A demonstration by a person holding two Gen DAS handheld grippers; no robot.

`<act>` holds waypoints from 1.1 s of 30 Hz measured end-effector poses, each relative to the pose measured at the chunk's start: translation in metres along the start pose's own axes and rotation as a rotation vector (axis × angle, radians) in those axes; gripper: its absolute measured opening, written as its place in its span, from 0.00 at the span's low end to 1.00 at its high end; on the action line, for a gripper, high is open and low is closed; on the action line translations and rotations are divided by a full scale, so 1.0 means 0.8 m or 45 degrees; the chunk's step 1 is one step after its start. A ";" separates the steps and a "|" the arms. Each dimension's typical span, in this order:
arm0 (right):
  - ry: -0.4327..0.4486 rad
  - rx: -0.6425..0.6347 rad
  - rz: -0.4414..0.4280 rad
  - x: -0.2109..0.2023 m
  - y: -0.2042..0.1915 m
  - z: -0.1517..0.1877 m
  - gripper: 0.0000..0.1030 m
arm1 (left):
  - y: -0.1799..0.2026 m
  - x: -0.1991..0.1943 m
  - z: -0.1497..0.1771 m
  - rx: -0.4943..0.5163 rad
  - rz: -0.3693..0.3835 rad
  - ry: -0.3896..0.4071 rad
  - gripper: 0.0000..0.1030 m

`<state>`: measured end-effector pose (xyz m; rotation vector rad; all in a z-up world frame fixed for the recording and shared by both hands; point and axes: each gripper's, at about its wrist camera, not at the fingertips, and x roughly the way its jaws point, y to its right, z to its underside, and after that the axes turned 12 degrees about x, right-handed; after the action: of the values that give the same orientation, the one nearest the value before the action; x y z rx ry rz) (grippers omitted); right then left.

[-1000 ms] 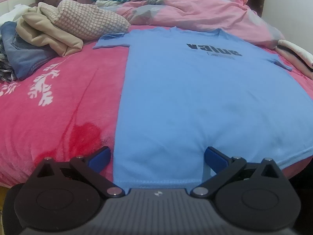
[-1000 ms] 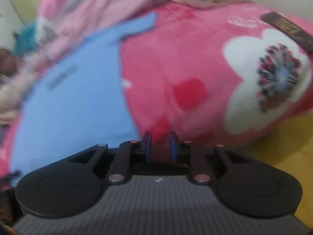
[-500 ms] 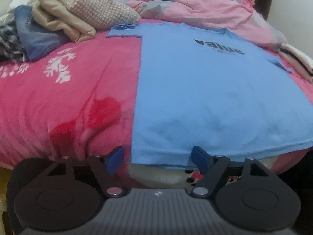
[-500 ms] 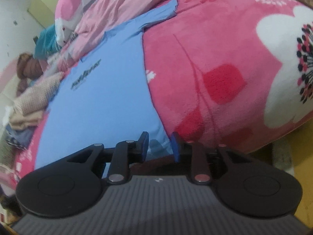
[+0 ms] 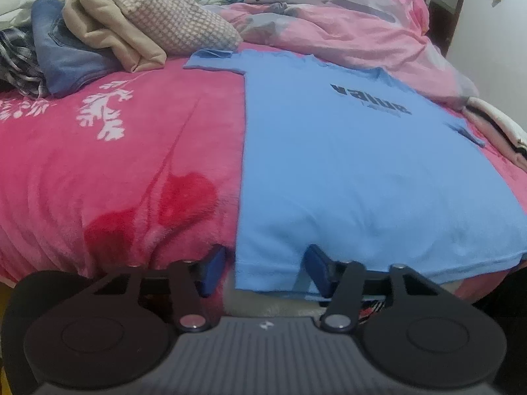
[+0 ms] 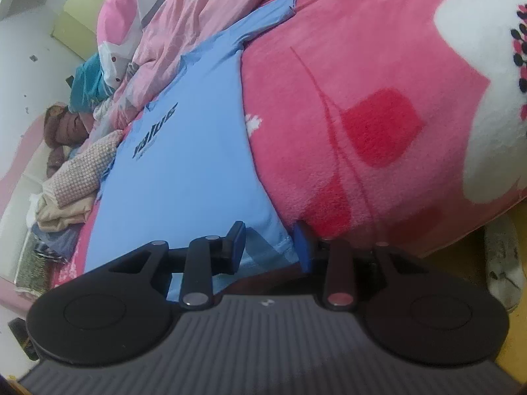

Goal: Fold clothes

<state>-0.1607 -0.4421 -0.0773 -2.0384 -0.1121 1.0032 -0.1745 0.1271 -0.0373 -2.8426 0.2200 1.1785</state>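
A light blue T-shirt with dark "value" print lies flat, front up, on a pink flowered blanket. My left gripper is at the near hem's left corner. Its jaws are closing, with that corner between the blue pads and a gap still on both sides. In the right wrist view the same T-shirt runs away to the upper left. My right gripper is at the hem's right corner by the bed's edge. Its jaws are opening, and the hem corner hangs between them unpinched.
A pile of loose clothes lies at the back left, touching one sleeve. A crumpled pink duvet lies behind the collar. Folded garments sit at the right. The blanket drops off to a yellow floor.
The left jaws have narrowed from wide apart around the hem's left corner. The right gripper has sunk toward the bed's edge, its jaws have widened, and the right hem corner has come between them.
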 end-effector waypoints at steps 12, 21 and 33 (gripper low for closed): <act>0.026 -0.065 0.003 -0.014 -0.006 0.013 0.04 | 0.021 -0.019 -0.002 0.135 -0.072 0.040 0.04; 0.023 -0.093 0.031 -0.033 -0.017 0.020 0.04 | 0.007 -0.042 0.000 0.085 -0.034 0.029 0.04; 0.027 -0.160 0.046 -0.048 -0.034 0.020 0.03 | 0.010 -0.044 0.001 0.111 -0.030 0.016 0.03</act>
<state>-0.1903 -0.4300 -0.0394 -2.1720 -0.1303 1.0191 -0.2005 0.1234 -0.0127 -2.7702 0.2320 1.1183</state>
